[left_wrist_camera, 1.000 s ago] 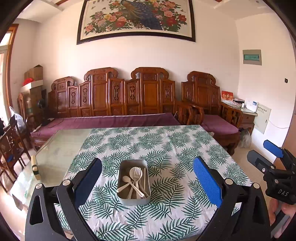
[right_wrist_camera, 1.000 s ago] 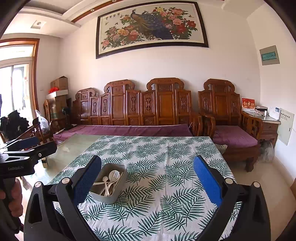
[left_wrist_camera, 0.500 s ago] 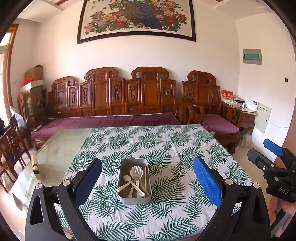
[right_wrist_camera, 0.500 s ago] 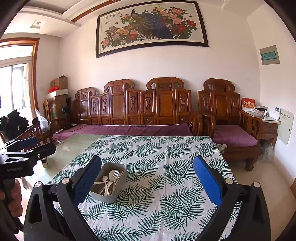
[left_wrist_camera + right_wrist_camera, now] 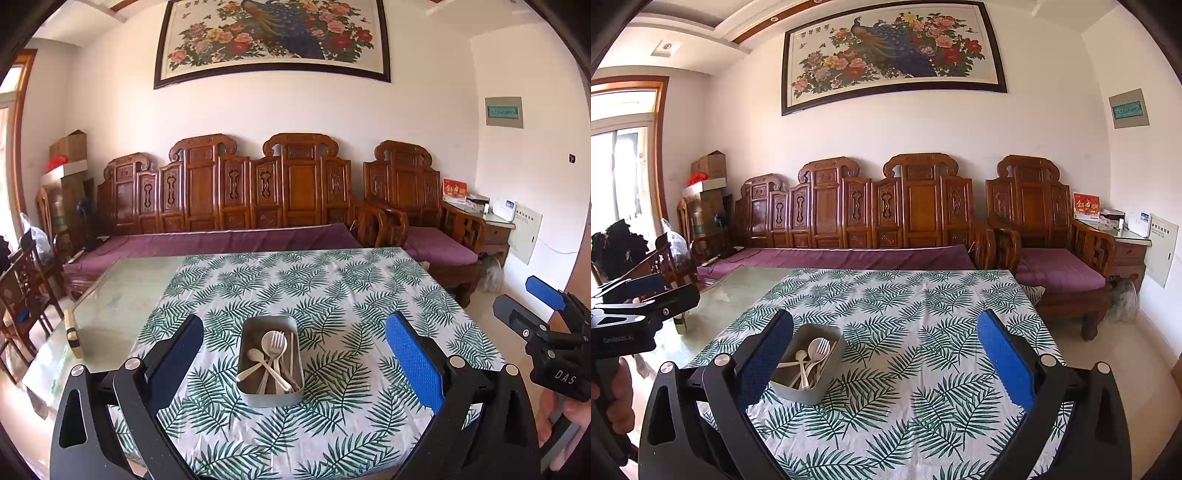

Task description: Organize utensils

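Leaf-print counter [image 5: 332, 288], both grippers wide, empty; tin [image 5: 270, 360] holds light, slippery plastic cutlery [image 5: 271, 356] — pinch handles.

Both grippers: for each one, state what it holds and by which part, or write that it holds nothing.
Nothing is held. The left gripper and right gripper are both open and empty; the utensils lie in the metal tin.

Table [image 5: 332, 280] surface bare on all sides of the metal tray [image 5: 246, 354] — the sole obstruction on the leaf-print cloth [image 5: 923, 314]. Tray top uncovered; white utensils [image 5: 271, 354] lie crossed inside. A small block [image 5: 71, 332] sits at the glass edge, well apart — the carved bench [image 5: 258, 206] stands beyond.
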